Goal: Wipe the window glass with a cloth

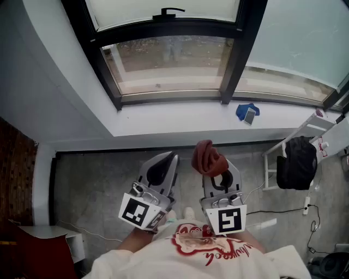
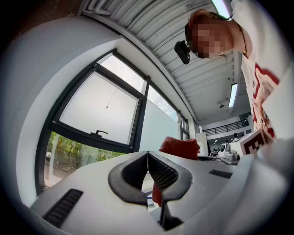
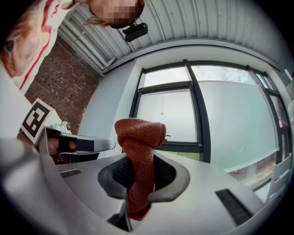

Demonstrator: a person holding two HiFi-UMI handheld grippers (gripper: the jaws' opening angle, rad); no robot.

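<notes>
Barely started, by the look of it: red cloth (image 1: 208,157) clamped in the right claw (image 1: 217,170), lower middle of frame, nowhere near touching the window glass (image 1: 169,57) up top. Left claw (image 2: 148,170) pinched together, empty. Whole pane probably left to wipe. Small blue thing (image 1: 247,112) on the sill (image 1: 163,120), black backpack (image 1: 296,162) far right. Nothing really blocking, just a reach over that sill.

Cloth (image 3: 138,142) end disappearing between right gripper (image 3: 140,173) jaws, window glass (image 1: 136,11) running off top edge (head view), blue item (image 1: 248,112) looking indistinct.
</notes>
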